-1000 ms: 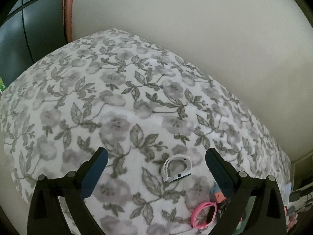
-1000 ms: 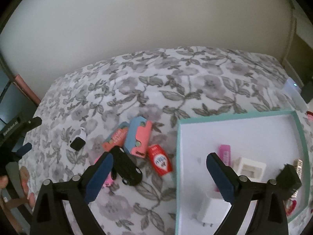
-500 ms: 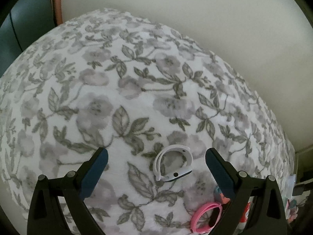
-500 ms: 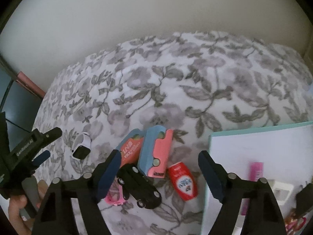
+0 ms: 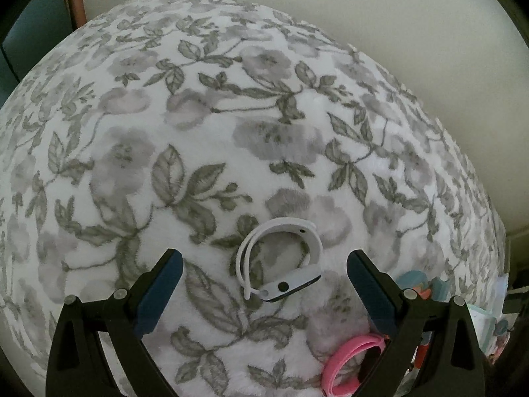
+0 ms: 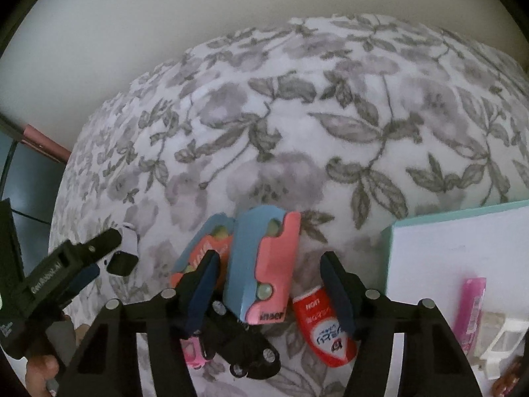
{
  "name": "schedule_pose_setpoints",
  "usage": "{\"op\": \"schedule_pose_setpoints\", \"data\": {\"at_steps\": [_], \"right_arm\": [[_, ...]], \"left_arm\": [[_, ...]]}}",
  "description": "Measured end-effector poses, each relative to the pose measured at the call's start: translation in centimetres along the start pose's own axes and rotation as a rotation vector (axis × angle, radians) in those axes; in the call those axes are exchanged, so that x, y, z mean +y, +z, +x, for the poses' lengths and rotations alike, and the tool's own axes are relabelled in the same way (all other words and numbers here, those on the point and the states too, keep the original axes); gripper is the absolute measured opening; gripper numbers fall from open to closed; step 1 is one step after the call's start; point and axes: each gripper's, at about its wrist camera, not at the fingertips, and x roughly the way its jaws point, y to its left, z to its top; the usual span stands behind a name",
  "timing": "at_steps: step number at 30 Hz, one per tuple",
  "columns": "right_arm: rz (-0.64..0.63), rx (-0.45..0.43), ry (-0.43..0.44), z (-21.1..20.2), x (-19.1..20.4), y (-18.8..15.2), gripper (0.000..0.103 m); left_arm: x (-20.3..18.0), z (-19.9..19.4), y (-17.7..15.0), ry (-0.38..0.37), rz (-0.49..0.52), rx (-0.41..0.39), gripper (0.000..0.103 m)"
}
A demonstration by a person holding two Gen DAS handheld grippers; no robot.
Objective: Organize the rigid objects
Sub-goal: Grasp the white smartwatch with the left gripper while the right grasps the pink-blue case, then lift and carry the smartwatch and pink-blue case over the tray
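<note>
Right hand-held gripper (image 6: 267, 284) spread around blue-pink case (image 6: 264, 264)

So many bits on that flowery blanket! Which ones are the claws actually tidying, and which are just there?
Being tidied:
white watch
pink band
blue-and-pink case
red tube
black toy car
teal-rimmed tray

Just there:
floral blanket
wall
</note>
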Motion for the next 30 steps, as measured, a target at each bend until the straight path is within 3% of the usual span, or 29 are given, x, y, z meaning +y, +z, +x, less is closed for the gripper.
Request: {"op": "schedule_pose_setpoints", "data": {"at_steps": [3, 9, 11, 12, 14, 22, 30], "right_arm": [[0.003, -0.001, 0.011, 0.2, 0.2, 0.1, 0.062], [0.010, -0.004, 0.039, 0.4, 0.4, 0.1, 0.056], [0.014, -0.009, 0.043, 0.3, 0.3, 0.1, 0.052], [0.020, -0.013, 0.045, 0.2, 0.2, 0.0, 0.051], [0.036, -0.021, 0.054, -0.1, -0.2, 0.0, 0.042], [0.047, -0.028, 0.061, -0.5, -0.6, -0.4, 0.042], [0.057, -0.080, 0.095, -3.4, -0.9, -0.7, 0.042]], "left_arm": [[0.0, 0.4, 0.0, 0.000, 0.000, 0.009, 0.096], [-0.4, 0.9, -0.1, 0.008, 0.024, 0.024, 0.076], [-0.6, 0.8, 0.0, 0.010, 0.024, 0.018, 0.058], [-0.6, 0.7, 0.0, -0.006, 0.019, 0.017, 0.055], [-0.6, 0.6, 0.0, -0.011, 0.017, 0.019, 0.055], [-0.3, -0.3, -0.1, -0.030, 0.003, 0.007, 0.054], [-0.7, -4.1, 0.3, -0.046, 0.010, -0.069, 0.054]]}}
